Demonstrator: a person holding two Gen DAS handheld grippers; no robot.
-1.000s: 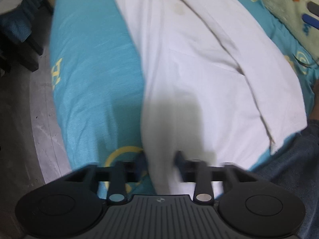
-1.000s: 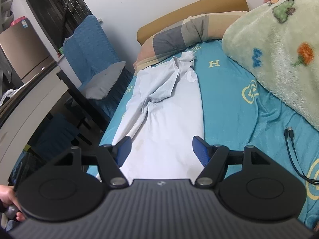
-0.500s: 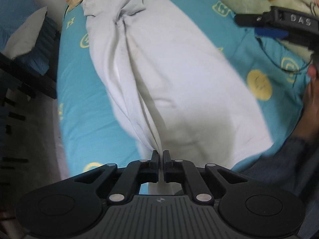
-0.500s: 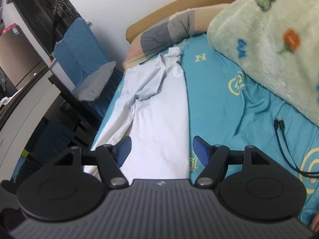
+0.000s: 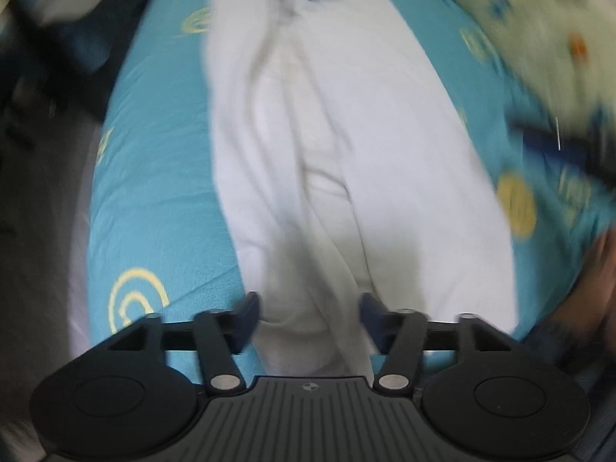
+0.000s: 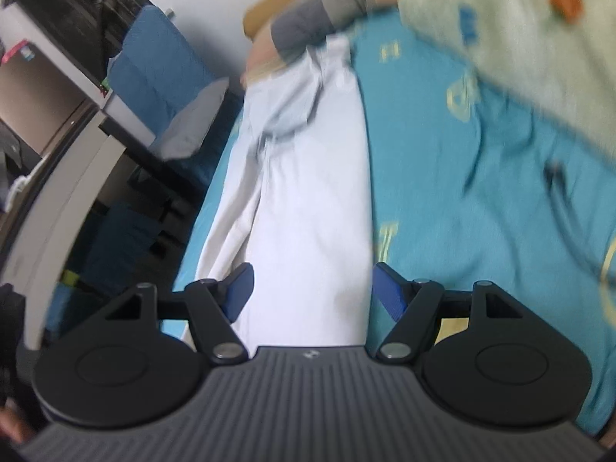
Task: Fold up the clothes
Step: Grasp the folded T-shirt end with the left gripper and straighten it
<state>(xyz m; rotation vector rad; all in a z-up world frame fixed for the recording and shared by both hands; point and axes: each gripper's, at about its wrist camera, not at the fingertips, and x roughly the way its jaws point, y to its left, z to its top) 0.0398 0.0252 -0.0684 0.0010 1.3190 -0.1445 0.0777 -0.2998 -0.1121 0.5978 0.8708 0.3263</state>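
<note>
A long white garment [image 5: 338,161] lies folded lengthwise along the turquoise bed sheet [image 5: 154,200]. My left gripper [image 5: 308,312] points down over its near end, and its jaws are opening, with the cloth's near edge lying loose between them and the pads not pressing on it. In the right wrist view the same white garment [image 6: 308,208] stretches away toward the pillows. My right gripper [image 6: 312,288] hovers open above the near part of the cloth, holding nothing.
A pale green fleece blanket [image 6: 519,46] is heaped on the bed's right side, with a dark cable [image 6: 566,200] on the sheet beside it. A striped pillow [image 6: 319,23] lies at the headboard. A blue chair [image 6: 154,73] and a desk [image 6: 65,192] stand left of the bed.
My left gripper was shut on the garment's near edge half a second ago; its jaws have now spread and let the cloth go. The right gripper has sunk a little toward the garment, still open.
</note>
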